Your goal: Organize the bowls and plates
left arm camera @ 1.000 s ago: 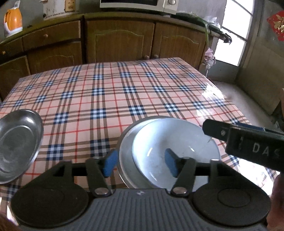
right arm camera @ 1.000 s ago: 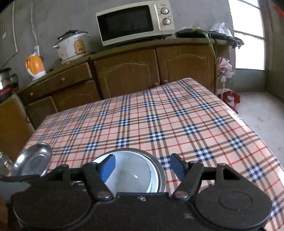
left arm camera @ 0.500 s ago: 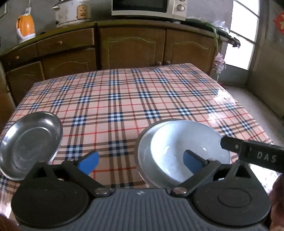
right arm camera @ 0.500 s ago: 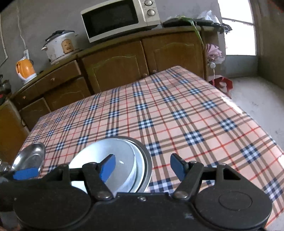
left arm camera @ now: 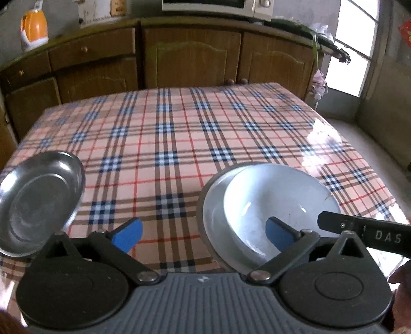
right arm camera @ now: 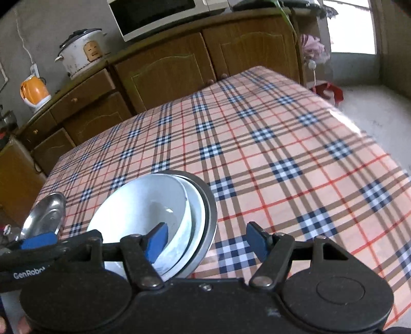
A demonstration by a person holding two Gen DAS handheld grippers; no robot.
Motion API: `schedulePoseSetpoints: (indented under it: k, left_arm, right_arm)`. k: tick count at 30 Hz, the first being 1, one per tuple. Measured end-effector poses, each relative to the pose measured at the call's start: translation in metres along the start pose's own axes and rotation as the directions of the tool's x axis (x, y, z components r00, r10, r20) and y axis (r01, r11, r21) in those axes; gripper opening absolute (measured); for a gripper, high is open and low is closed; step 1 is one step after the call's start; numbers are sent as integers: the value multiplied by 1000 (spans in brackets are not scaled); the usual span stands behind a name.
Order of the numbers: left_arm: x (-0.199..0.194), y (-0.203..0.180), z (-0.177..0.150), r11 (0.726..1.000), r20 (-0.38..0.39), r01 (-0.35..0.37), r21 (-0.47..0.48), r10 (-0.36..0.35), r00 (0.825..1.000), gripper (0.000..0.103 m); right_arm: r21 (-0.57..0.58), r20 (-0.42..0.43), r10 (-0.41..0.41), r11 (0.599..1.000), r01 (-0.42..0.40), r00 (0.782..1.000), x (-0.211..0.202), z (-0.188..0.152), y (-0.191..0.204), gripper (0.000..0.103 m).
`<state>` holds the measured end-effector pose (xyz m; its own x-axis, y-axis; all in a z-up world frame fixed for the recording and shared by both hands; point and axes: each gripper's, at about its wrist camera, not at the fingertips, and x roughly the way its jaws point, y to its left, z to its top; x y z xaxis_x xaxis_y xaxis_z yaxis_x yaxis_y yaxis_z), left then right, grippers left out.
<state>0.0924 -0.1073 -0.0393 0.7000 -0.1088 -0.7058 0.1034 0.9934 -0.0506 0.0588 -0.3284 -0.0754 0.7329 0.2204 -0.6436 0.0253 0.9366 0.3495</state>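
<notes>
A white bowl (left arm camera: 277, 203) (right arm camera: 138, 210) sits nested in a shallow metal dish (left arm camera: 206, 203) (right arm camera: 209, 203) near the front of the plaid-covered table (left arm camera: 179, 128). A separate steel plate (left arm camera: 38, 200) (right arm camera: 46, 215) lies to the left. My left gripper (left arm camera: 203, 233) is open wide, its right finger over the bowl's inside and its left finger over the cloth. My right gripper (right arm camera: 206, 242) is open astride the stack's right rim, one finger inside the bowl and one outside the dish, with no pad pressing. Its body (left arm camera: 359, 231) crosses the left wrist view.
Wooden cabinets (left arm camera: 190, 56) stand behind the table, carrying a microwave (right arm camera: 159, 15), a rice cooker (right arm camera: 82, 51) and an orange kettle (right arm camera: 34, 92). The table's right edge (right arm camera: 372, 144) drops to bare floor. A hand (left arm camera: 400, 282) shows at the lower right.
The left gripper's jaws opened wide, letting go of the stack's near rim. The right gripper sank and rolled, so its fingers now straddle the stack's right rim.
</notes>
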Motion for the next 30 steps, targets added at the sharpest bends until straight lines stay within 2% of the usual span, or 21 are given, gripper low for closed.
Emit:
schedulePoseSetpoints:
  k: [9,16,18,19,23,25,27,30]
  left_arm:
    - [21,-1,3,1000,-34,-13,20,13,999,103]
    - [40,0,2,999,-82,29,25,-27,996,103]
    - [48,1,2,999,-110,36,23,-33,993,101]
    - [51,1,1,999,-120,45,23,-42,992,101]
    - [58,6,2,995,-115,103,-2,-102,988,99]
    - [62,5,2,988,-117,156,-7,-156,981,93]
    - [61,-2,2,979,-108,202,20,-199,974,86]
    - [61,-9,2,980,-95,194,45,-189,977,85]
  right_arm:
    - [32,-51,21,999,-19,998,17,4,-4,80]
    - [32,-91,31,999,-28,995,34,8,-4,80]
    - [47,-109,50,998,-45,993,40,10,-4,75]
    - [60,-119,63,997,-56,991,43,10,-5,69]
    - [127,-132,107,988,-90,985,52,12,-11,68]
    - [142,-138,124,984,-105,983,55,12,-9,68]
    - [128,-143,145,984,-127,979,58,13,-4,58]
    - [132,-135,147,983,-129,980,59,13,-3,58]
